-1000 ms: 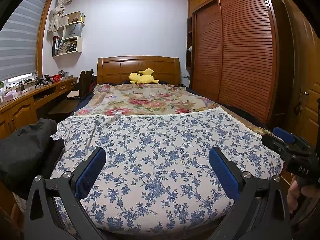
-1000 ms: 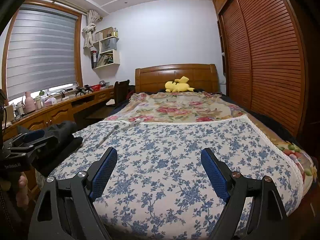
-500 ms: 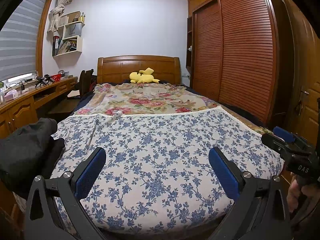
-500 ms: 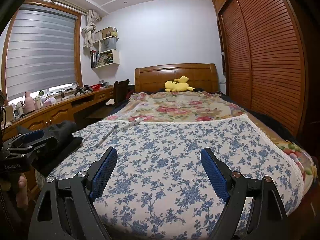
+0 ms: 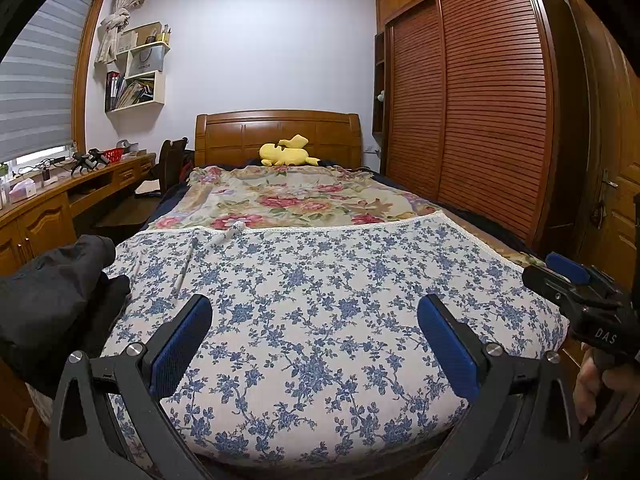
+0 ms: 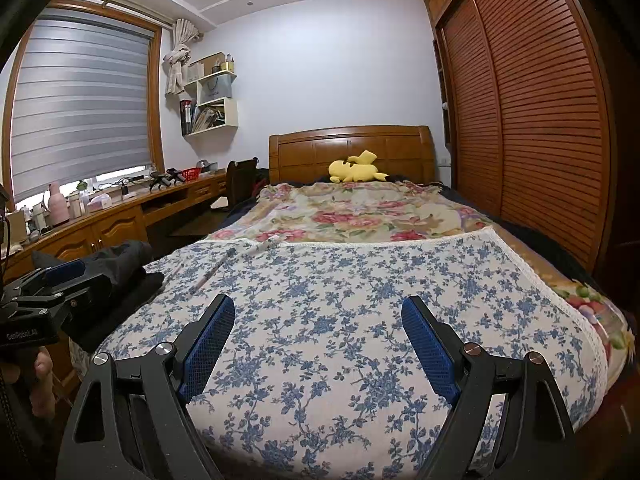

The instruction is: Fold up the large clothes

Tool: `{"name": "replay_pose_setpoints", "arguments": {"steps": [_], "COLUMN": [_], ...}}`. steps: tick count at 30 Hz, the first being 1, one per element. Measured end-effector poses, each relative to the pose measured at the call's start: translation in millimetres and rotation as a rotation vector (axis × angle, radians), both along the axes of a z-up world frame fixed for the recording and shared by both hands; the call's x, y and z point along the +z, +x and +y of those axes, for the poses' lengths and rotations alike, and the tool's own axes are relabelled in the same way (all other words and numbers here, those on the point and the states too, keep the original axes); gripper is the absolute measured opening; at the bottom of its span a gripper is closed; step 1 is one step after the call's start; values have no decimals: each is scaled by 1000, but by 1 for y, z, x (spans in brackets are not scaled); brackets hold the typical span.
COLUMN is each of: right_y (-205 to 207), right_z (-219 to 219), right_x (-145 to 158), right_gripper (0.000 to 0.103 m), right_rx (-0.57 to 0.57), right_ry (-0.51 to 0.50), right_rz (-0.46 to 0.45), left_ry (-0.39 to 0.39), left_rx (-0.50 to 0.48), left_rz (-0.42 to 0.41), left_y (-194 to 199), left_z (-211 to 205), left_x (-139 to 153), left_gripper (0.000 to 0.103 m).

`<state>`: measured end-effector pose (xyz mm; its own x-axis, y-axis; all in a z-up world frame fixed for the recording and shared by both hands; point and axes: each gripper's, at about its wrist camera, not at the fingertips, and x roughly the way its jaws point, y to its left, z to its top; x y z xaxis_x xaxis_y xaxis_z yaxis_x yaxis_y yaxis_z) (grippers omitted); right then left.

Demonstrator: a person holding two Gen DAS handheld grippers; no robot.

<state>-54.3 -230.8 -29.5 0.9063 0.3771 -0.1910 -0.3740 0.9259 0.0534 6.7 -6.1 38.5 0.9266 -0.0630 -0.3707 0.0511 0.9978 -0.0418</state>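
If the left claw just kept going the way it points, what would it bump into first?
Most likely the blue-flowered cloth spread over the bed. The left claw is open, empty and tilted slightly down toward it. Depth is hard to judge, so where exactly is unclear.

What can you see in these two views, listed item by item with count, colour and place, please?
Floral garment: one, white with blue flowers, spread flat over the near end of the bed.
Bedspread: one, beige with red flowers, beyond the garment.
Dark clothes: one pile, black, at the bed's left edge.
Plush toy: one, yellow, by the headboard.
Headboard: one, brown wood.
Wardrobe: one, brown slatted doors, right wall.
Desk: one, brown wood, under the window.
Wall shelves: one set, white, left of the bed.
Left gripper: black, blue pads, open, empty.
Right gripper: black, blue pads, open, empty.
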Motion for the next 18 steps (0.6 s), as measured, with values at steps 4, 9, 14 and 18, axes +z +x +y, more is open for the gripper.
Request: {"name": "replay_pose_setpoints", "arguments": {"steps": [4,9,14,18], "right_y": [0,0,-1,-2], "right_z": [1,1,3,3], "right_x": [0,1,1,1], "right_gripper": [87,87,87,87], "right_rx": [-2,-1,-4,-4], "right_ry": [-1,-2,-3,-3], "right_rz": [2,3,4,4], "left_ry": [1,1,2,1], "left_rx": [1,2,3,3], "left_rz": [0,1,1,1], "left_y": [-1,-1,-2,-1], "left_z": [2,2,3,3], "left_x": [-1,-2,-3,-3], "left_gripper": [103,103,103,103]}}
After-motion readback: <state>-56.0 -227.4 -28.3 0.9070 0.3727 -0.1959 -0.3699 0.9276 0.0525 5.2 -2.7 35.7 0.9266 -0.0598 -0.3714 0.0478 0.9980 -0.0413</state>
